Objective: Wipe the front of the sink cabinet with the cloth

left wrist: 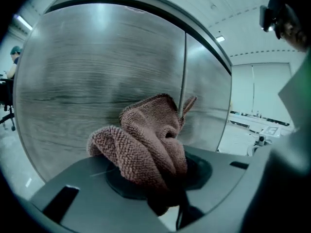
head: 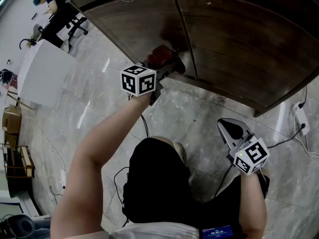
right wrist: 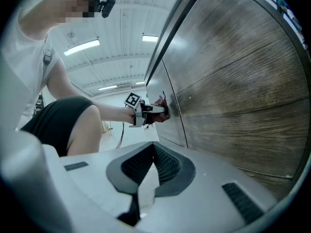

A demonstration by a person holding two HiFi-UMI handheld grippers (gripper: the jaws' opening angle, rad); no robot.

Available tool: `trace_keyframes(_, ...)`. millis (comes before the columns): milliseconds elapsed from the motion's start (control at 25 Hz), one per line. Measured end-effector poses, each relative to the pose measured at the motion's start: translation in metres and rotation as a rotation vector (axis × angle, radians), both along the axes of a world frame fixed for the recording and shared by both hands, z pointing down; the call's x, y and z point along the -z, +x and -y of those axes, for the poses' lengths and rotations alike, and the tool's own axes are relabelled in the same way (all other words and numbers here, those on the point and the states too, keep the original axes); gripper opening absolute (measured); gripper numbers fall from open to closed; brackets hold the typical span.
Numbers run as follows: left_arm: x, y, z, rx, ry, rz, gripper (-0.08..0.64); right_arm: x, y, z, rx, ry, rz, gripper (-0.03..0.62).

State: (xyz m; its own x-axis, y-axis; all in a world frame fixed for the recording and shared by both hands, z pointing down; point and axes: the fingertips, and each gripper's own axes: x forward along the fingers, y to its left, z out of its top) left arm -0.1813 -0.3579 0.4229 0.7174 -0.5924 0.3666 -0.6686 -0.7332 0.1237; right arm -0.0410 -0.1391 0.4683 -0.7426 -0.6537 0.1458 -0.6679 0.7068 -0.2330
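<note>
The brown wooden sink cabinet front [head: 224, 44] has two doors that meet at a vertical seam [head: 187, 39]. My left gripper [head: 167, 68] is shut on a reddish-brown cloth [head: 160, 58] and presses it against the left door, close to the seam. In the left gripper view the bunched cloth [left wrist: 146, 144] fills the jaws, touching the cabinet front [left wrist: 87, 81]. My right gripper [head: 230, 129] hangs lower right over the floor, away from the cabinet, shut with nothing in it. The right gripper view shows its closed jaws [right wrist: 146, 174], the cabinet front [right wrist: 233, 81] and the far cloth [right wrist: 160, 109].
The floor is grey marble tile [head: 99, 98]. A white power strip [head: 300, 117] with cables lies at the right by the cabinet's end. A white board [head: 42, 73], an office chair [head: 75, 26] and cardboard boxes [head: 12, 123] stand at the left. A cable [head: 145, 126] trails by my legs.
</note>
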Motion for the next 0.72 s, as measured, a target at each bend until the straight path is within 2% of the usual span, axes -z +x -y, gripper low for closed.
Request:
trace_keyframes(120,-0.001,0.029,-0.014,-0.082,0.000,-0.002,0.126,-0.002,0.001,-0.002,0.000,-0.003,-0.003,0.012)
trace_keyframes(280,-0.010,0.060,-0.029,-0.194,0.026,0.045,0.126,-0.003,0.001,-0.004,-0.001,-0.004,-0.006,0.012)
trace_keyframes(400,-0.016,0.072,-0.033,-0.239,0.043,0.058,0.126,-0.005,0.003,-0.004,-0.005,-0.010,-0.010,0.012)
trace_keyframes(520,-0.026,0.065,-0.024,-0.211,0.033,0.064,0.126,-0.007,0.003,-0.002,-0.013,-0.014,-0.012,0.012)
trace_keyframes(720,-0.037,0.030,0.006,-0.079,0.004,0.058,0.126,-0.009,0.002,0.002,-0.013,-0.021,-0.013,0.012)
